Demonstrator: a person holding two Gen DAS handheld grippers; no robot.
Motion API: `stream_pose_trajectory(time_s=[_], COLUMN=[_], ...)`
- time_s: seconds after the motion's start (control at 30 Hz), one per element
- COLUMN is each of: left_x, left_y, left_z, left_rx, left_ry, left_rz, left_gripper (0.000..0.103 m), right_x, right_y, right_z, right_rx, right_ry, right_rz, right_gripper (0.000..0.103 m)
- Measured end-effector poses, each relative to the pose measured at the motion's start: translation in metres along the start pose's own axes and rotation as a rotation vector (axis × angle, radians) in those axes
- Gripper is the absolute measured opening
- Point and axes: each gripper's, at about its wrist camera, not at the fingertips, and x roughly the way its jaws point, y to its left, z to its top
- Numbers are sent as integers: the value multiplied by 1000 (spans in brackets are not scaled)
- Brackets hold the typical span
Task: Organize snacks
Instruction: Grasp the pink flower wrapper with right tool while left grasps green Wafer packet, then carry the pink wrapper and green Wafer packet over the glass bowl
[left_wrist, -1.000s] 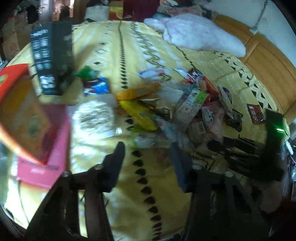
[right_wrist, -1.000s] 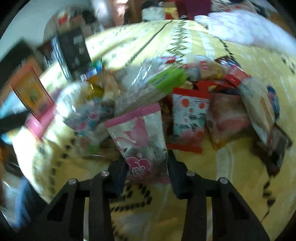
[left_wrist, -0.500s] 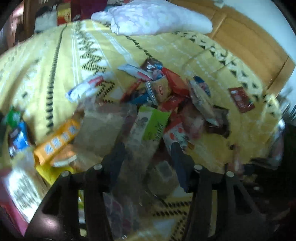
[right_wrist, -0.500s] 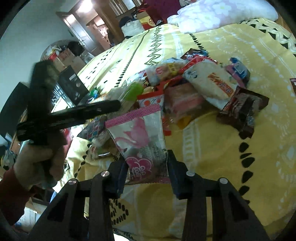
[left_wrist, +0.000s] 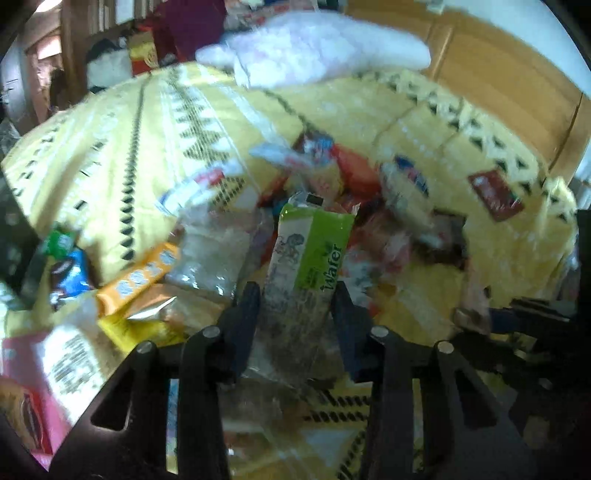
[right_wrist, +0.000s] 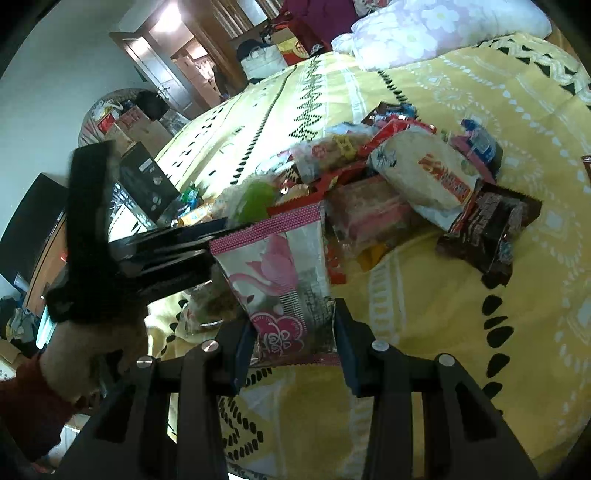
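A heap of snack packets (right_wrist: 388, 184) is spread over a yellow patterned bedspread (right_wrist: 461, 314), with a pale floral pillow (right_wrist: 443, 29) at the far end and a wooden bed frame (left_wrist: 498, 74) seen beyond it in the left wrist view.

A green-topped wafer pack (left_wrist: 310, 254) is held between the fingers of the left gripper (left_wrist: 295, 306), its clear lower part reaching down between them. The left jaws have just been closing, and the wafer pack is now pressed on both sides by the pads. The pack stands upright over the near edge of the heap.

A pink-and-white flamingo-print packet (right_wrist: 284, 280) is clamped in the right gripper (right_wrist: 295, 332), its lower end caught between the two fingers and its pink sealed top edge pointing away toward the heap. The jaws are drawn tight on it.

In the right wrist view the left gripper is seen from the side, carried by a hand (right_wrist: 92, 347) in a red sleeve (right_wrist: 26, 410). A black box (right_wrist: 147, 181) stands at the left edge of the bed. An orange biscuit pack (left_wrist: 140, 277) and a blue cookie packet (left_wrist: 70, 273) are seen at the left of the heap in the left wrist view, and a dark brown packet (right_wrist: 491, 225) lies at its right side.
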Motion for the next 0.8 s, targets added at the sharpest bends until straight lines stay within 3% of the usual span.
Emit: stream_pose_trajectory(time_s=[0.2, 0.37, 0.8], left_x=[-72, -119, -177], left_y=[4, 29, 71], left_z=[8, 9, -11], left_rx=[-34, -82, -176], left_ry=[-135, -220, -296], left_rz=[127, 308, 425], left_gripper=[39, 39, 37], right_x=[-24, -35, -44], right_y=[19, 48, 144], right_z=[19, 40, 67], right_rx=[-39, -90, -245], right_ry=[-81, -126, -170], right_rz=[-22, -6, 54], right_gripper=[44, 44, 44])
